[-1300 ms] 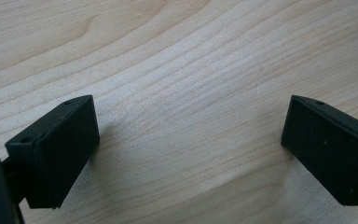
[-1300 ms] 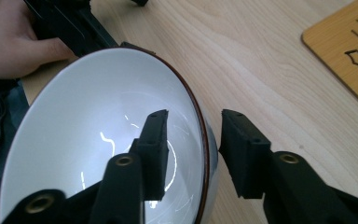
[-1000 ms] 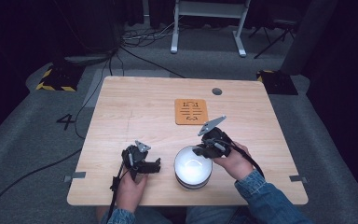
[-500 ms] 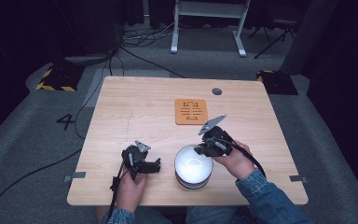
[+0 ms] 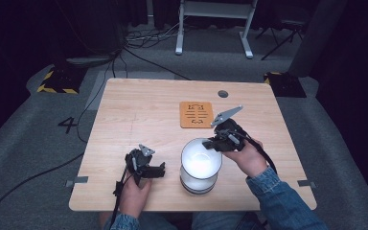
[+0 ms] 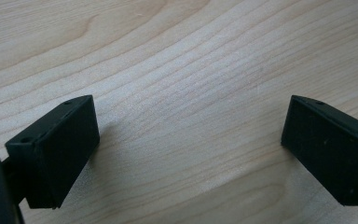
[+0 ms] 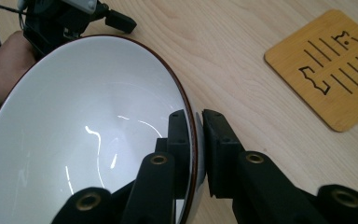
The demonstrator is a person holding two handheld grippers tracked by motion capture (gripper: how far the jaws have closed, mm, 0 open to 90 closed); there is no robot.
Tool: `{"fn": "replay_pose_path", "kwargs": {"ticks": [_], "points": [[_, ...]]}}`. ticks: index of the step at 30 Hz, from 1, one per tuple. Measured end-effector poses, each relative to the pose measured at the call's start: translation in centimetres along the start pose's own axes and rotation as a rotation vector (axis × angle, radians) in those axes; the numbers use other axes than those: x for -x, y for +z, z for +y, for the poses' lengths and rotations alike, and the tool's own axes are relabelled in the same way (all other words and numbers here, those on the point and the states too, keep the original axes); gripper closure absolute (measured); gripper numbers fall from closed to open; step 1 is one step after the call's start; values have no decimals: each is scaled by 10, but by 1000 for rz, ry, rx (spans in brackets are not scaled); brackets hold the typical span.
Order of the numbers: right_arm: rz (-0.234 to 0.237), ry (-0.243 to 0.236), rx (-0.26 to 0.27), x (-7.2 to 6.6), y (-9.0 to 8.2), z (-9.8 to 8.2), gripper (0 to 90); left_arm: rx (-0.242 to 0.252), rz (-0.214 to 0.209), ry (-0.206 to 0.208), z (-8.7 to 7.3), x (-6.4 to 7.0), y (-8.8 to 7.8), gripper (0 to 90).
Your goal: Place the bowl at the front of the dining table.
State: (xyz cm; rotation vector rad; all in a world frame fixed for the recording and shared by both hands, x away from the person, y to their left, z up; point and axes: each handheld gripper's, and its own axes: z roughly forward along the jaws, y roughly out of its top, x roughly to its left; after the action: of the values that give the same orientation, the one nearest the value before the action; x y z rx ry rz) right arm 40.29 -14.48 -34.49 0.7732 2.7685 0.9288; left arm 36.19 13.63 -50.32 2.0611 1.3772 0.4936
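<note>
Dark drapes and grey carpet ring a pale wooden desk (image 5: 139,115) at the centre of the high view, with cables and a metal stand (image 5: 213,24) at the top of the frame and a floor mark reading 4 (image 5: 68,124) at left. A white bowl (image 5: 200,160) with a thin dark rim stands low and centre on the desk, seemingly atop a second bowl, though the stack is hard to confirm. The right gripper (image 7: 198,135), at lower centre of its own view, is clenched on the bowl's rim, one jaw inside the wall and one outside. The left gripper (image 6: 189,144) is released, jaws spread wide over bare wood, and sits at lower left of the high view, near the bowl but apart from it. An orange wooden coaster (image 5: 196,114) lies just above the bowl. The bowl looks glazed and ceramic: likely stiff, fairly heavy, slick and breakable, so a rim pinch is the natural hold, but may slip if it tilts.
</note>
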Motion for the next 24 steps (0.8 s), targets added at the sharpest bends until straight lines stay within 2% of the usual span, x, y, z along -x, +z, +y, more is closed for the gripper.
{"fn": "replay_pose_path", "kwargs": {"ticks": [4,7,10,19,24], "points": [[-1,-4,22,2,-4,6,818,1,-1,3,0,0,0,42],[-5,-2,18,3,-6,10,818,-3,-1,1,0,0,0,42],[-5,21,33,8,-7,15,818,-1,-1,-6,1,0,1,42],[-45,33,31,18,-14,33,818,1,11,-10,2,1,2,42],[-56,57,41,25,-14,42,818,3,11,-12,2,1,2,42]]}}
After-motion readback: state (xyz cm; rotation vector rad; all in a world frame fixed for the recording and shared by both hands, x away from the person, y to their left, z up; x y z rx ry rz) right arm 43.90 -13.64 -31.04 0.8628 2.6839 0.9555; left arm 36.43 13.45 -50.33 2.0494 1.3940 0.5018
